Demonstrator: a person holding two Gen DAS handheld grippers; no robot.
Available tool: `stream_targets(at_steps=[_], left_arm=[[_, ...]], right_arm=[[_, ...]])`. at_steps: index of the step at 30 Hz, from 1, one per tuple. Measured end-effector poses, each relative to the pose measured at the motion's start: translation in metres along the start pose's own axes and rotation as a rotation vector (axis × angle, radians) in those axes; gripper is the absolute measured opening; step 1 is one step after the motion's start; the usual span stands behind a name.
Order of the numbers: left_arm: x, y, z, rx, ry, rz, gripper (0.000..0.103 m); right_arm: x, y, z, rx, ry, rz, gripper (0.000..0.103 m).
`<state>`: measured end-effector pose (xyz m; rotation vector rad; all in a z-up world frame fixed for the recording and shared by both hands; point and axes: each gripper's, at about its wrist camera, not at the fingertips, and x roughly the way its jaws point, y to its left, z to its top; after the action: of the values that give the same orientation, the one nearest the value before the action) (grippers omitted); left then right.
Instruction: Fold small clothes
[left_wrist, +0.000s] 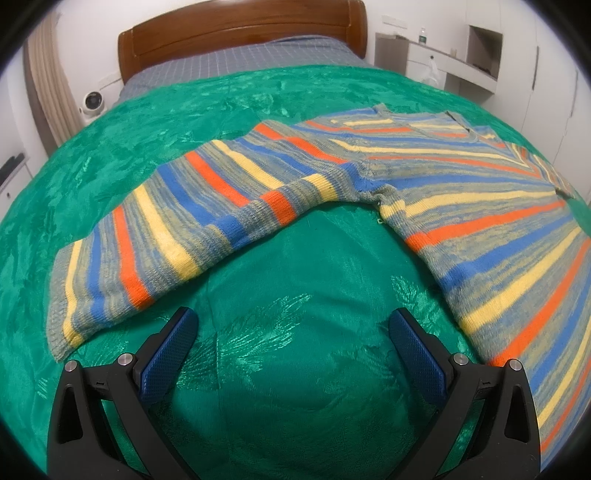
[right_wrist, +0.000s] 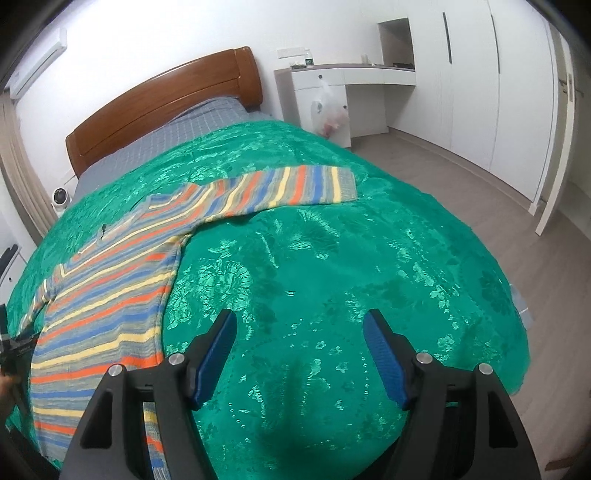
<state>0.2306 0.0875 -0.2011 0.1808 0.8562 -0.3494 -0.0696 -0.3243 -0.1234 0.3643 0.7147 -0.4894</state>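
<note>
A striped knit sweater, in blue, orange, yellow and grey, lies flat on a green bedspread. Its left sleeve stretches out toward the left in the left wrist view. My left gripper is open and empty, just below the sleeve and the armpit, over bare bedspread. In the right wrist view the sweater lies at the left, its other sleeve reaching right. My right gripper is open and empty, over the bedspread to the right of the sweater's body.
A wooden headboard and a grey checked sheet are at the far end of the bed. A white desk with a hanging plastic bag and white wardrobes stand to the right. The bed's right edge drops to a grey floor.
</note>
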Motion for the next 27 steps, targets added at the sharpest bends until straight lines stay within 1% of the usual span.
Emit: stream_targets(at_steps=[1,4,5,6,7,8,9,11,12,14,15,17,18,19,20,21,22,23,24,27], left_arm=[[-0.001,0.000,-0.001,-0.009,0.000,0.001,0.103],[-0.003,0.002,0.004,-0.075,0.104,-0.002,0.103],[-0.006,0.003,0.006,-0.095,0.144,-0.012,0.103],[-0.017,0.005,0.008,-0.117,0.168,-0.040,0.102],[-0.029,0.009,0.009,-0.146,0.146,-0.064,0.101],[-0.050,0.020,0.012,-0.202,0.084,-0.107,0.101],[-0.066,0.032,0.015,-0.250,0.026,-0.126,0.102],[-0.083,0.061,0.022,-0.335,-0.041,-0.114,0.103],[-0.083,0.086,0.027,-0.395,-0.048,-0.084,0.103],[-0.069,0.122,0.028,-0.493,-0.009,-0.021,0.102],[-0.052,0.149,0.024,-0.588,0.044,-0.007,0.101],[-0.030,0.177,0.013,-0.722,0.119,-0.034,0.098],[-0.021,0.186,0.007,-0.776,0.145,-0.070,0.091],[-0.016,0.190,0.004,-0.792,0.153,-0.079,0.084],[-0.017,0.189,0.004,-0.780,0.145,-0.064,0.078],[-0.018,0.185,0.005,-0.750,0.139,-0.044,0.053],[-0.018,0.181,0.007,-0.727,0.143,-0.048,0.013],[-0.016,0.177,0.006,-0.716,0.153,-0.064,0.002],[-0.016,0.172,0.006,-0.698,0.150,-0.067,0.003],[-0.024,0.152,0.008,-0.582,0.140,0.036,0.001]], right_arm=[[0.001,0.000,0.000,0.000,0.000,0.001,0.071],[0.002,0.000,-0.001,0.004,-0.001,0.009,0.071],[0.002,0.000,-0.001,0.005,-0.002,0.011,0.071],[0.002,0.000,-0.001,0.005,-0.003,0.012,0.071],[0.001,0.000,-0.001,0.004,-0.006,0.014,0.071],[0.000,0.001,-0.001,0.001,-0.011,0.016,0.071],[-0.001,0.001,-0.001,-0.002,-0.014,0.019,0.071],[-0.001,0.003,-0.001,-0.015,-0.016,0.023,0.071],[0.000,0.004,-0.001,-0.023,-0.014,0.025,0.071],[0.005,0.008,-0.001,-0.040,-0.003,0.030,0.071],[0.006,0.009,-0.001,-0.045,-0.001,0.031,0.071],[0.007,0.011,-0.002,-0.052,-0.001,0.032,0.071],[0.006,0.012,-0.002,-0.056,-0.004,0.031,0.071],[0.005,0.012,-0.002,-0.059,-0.009,0.031,0.071],[0.004,0.012,-0.003,-0.060,-0.013,0.031,0.071],[0.004,0.012,-0.002,-0.060,-0.014,0.031,0.071],[0.005,0.012,-0.002,-0.060,-0.012,0.029,0.071],[0.006,0.012,-0.002,-0.060,-0.008,0.028,0.071],[0.008,0.012,-0.002,-0.061,-0.001,0.027,0.071],[0.010,0.011,-0.002,-0.057,0.006,0.026,0.071]])
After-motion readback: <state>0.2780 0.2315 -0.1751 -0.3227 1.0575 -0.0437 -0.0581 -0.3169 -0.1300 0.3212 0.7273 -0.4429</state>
